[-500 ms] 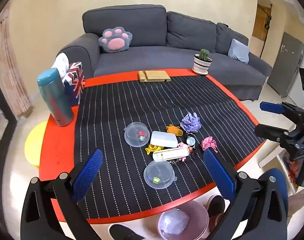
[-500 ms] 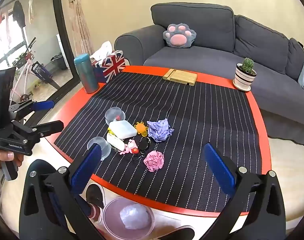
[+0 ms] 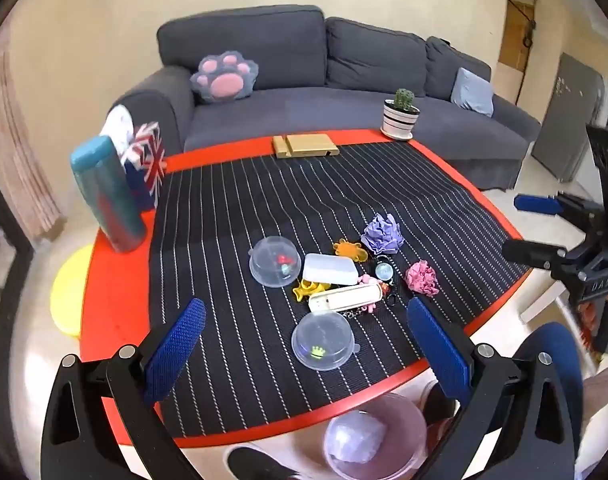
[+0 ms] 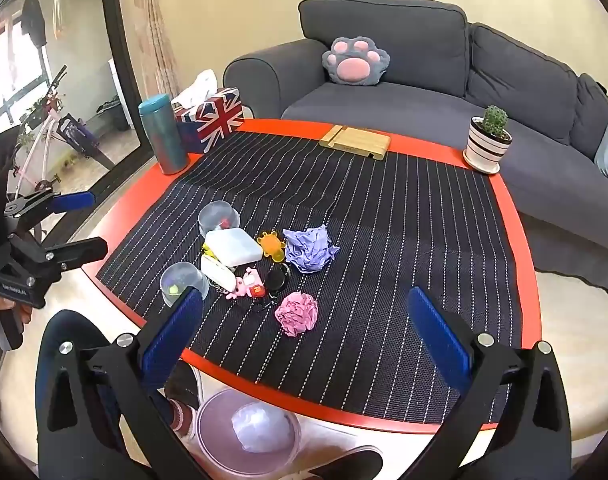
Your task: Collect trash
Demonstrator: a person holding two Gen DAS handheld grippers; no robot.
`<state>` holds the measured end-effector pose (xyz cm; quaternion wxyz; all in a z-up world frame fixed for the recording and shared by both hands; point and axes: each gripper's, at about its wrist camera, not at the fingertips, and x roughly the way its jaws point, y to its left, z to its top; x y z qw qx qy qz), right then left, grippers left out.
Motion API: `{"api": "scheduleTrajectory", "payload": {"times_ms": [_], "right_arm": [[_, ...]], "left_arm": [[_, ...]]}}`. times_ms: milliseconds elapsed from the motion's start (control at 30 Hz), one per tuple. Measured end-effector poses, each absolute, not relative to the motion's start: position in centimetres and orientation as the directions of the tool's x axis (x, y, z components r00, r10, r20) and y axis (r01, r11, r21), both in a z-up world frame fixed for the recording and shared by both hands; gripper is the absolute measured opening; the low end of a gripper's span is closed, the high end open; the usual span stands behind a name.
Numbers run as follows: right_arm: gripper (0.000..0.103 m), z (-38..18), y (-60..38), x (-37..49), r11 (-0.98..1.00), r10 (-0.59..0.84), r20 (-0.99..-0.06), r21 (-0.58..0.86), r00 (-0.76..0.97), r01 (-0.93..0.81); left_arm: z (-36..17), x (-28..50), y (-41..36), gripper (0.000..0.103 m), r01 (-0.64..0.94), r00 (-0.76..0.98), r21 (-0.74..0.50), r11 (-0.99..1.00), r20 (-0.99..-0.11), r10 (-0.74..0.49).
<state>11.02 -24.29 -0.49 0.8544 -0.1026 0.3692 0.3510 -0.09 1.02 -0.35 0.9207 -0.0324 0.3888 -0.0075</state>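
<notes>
A crumpled purple paper ball (image 3: 382,233) (image 4: 309,249) and a crumpled pink paper ball (image 3: 422,277) (image 4: 297,313) lie on the striped mat among small items. A pink translucent bin (image 3: 377,438) (image 4: 246,432) with a pale wad inside stands on the floor below the table's near edge. My left gripper (image 3: 304,344) is open and empty, above the near edge. My right gripper (image 4: 304,334) is open and empty, just in front of the pink ball. Each gripper shows in the other's view: the right one (image 3: 543,228), the left one (image 4: 70,224).
Two clear domed lids (image 3: 275,261) (image 3: 323,340), a white case (image 3: 330,270), an orange toy (image 3: 349,249) and keychains cluster mid-mat. A teal flask (image 3: 108,196), flag tissue box (image 3: 146,168), wooden stand (image 3: 305,145) and cactus pot (image 3: 401,117) line the round red table (image 3: 116,300). Sofa behind.
Both grippers have shifted only slightly; the table objects have not moved.
</notes>
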Motion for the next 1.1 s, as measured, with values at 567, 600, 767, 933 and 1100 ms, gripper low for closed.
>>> {"api": "scheduleTrajectory", "payload": {"times_ms": [567,600,767,933,1100], "right_arm": [[0.100,-0.88,-24.53,11.05,0.741,0.519,-0.709,0.096,0.477,-0.664],[0.100,-0.88,-24.53,11.05,0.741,0.519,-0.709,0.097,0.477,-0.664],[0.100,-0.81,-24.58,11.01,0.740,0.521,-0.706,0.095,0.480,-0.665],[0.100,-0.78,-24.50,11.02,0.741,0.518,-0.708,0.091,0.481,-0.665],[0.100,-0.79,-24.52,10.95,0.741,0.515,-0.709,0.085,0.481,-0.666]], "left_arm": [[-0.99,-0.09,0.36,0.097,0.005,0.703,-0.026,1.000,-0.711,-0.022],[-0.97,-0.08,0.39,0.097,0.006,0.703,-0.022,1.000,-0.711,-0.020],[-0.98,-0.05,0.46,0.097,0.003,0.703,-0.012,1.000,-0.711,-0.010],[-0.99,0.06,0.62,0.097,-0.004,0.706,-0.015,1.000,-0.708,-0.008],[-1.06,0.05,0.66,0.097,-0.004,0.708,-0.024,1.000,-0.706,-0.014]]}}
